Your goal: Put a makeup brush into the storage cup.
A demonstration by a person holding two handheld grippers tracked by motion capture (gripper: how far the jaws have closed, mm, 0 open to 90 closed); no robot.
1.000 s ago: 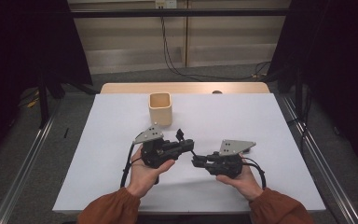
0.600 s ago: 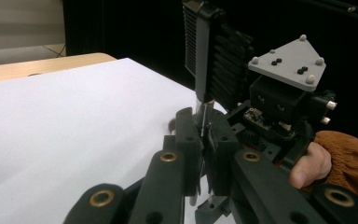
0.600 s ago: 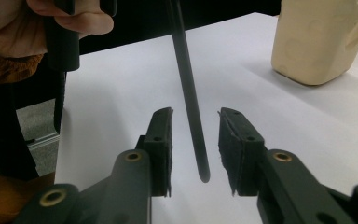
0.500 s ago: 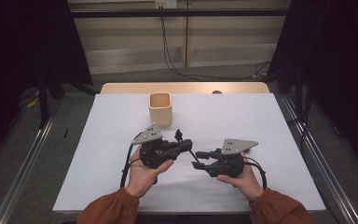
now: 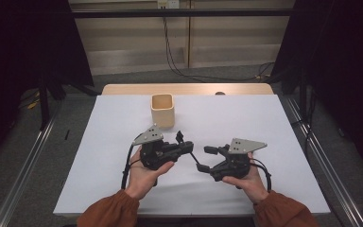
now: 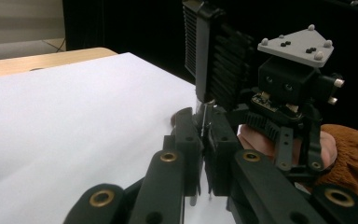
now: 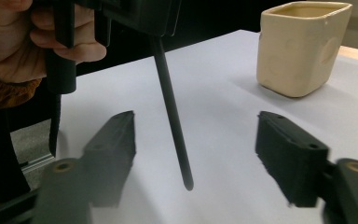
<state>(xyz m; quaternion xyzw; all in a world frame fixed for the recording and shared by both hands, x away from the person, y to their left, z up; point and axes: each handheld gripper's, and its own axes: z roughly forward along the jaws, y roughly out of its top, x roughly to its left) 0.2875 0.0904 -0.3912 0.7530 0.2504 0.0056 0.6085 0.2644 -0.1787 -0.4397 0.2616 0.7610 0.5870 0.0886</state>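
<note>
Our left gripper point(image 5: 185, 143) clamps the black rod point(image 7: 171, 116) (a pen, perhaps), which hangs above the table point(image 5: 274, 123) between the two grippers. Our right gripper point(image 5: 207, 158) has just opened, rod free between its jaws. We should back straight off, then carry it to the cup point(image 5: 163, 109).

A lab-like recording bay: black curtains point(image 5: 23, 42), white-covered table point(image 5: 123, 123), floor rails point(image 5: 26, 175), trailing wall cables point(image 5: 170, 52).

Black left gripper point(image 5: 185, 144) w/ thin black rod point(image 7: 171, 114), black right gripper point(image 5: 207, 158); beige cup point(image 5: 163, 109); white table point(image 5: 246, 118); rust-orange sleeves point(image 5: 108, 213).
</note>
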